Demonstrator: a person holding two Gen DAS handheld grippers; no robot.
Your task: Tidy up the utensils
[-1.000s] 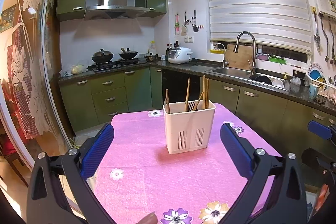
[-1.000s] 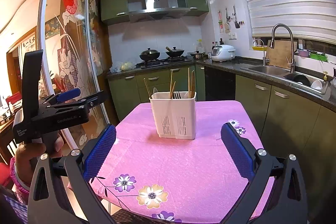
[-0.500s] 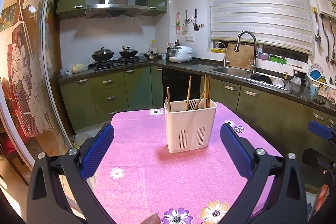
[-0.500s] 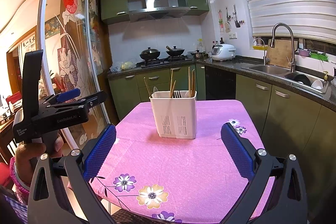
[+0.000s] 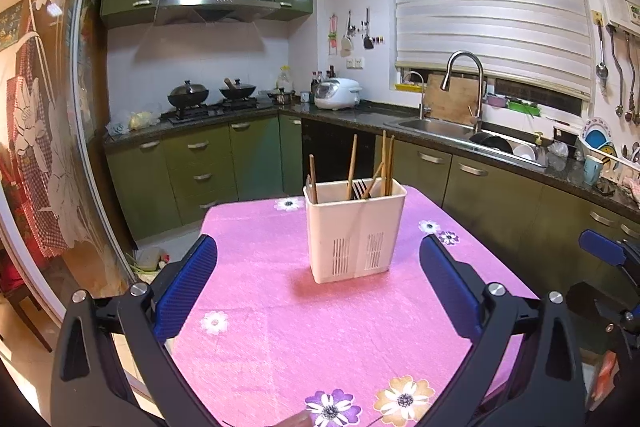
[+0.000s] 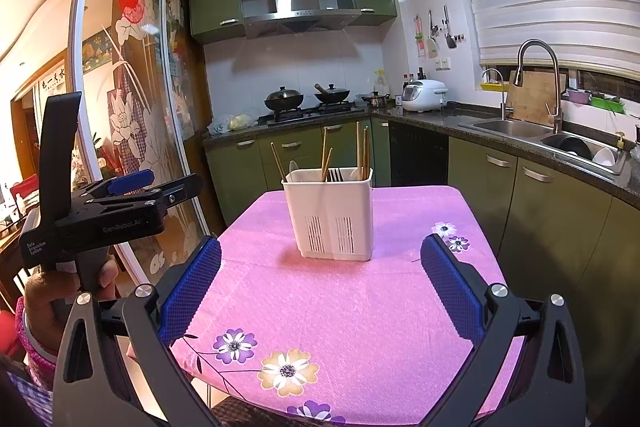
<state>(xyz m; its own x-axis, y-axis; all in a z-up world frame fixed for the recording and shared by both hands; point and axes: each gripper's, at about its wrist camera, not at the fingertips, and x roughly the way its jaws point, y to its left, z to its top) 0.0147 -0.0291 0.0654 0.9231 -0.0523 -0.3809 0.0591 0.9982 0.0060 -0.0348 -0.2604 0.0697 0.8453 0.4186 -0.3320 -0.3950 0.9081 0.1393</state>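
both grippers, left (image 5: 318, 281) & right (image 6: 320, 283), fingers wide, empty. caddy (image 5: 355, 231) mid-table w/ loose chopsticks (image 5: 352, 165); risk: a clumsy grab tips it.

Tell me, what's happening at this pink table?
A person holds a two-finger gripper in each hand, sorting utensils. Both the left gripper and right gripper are open and empty, aimed at a white utensil holder standing on the tablecloth. Chopsticks stand in it. Nothing is grasped yet.
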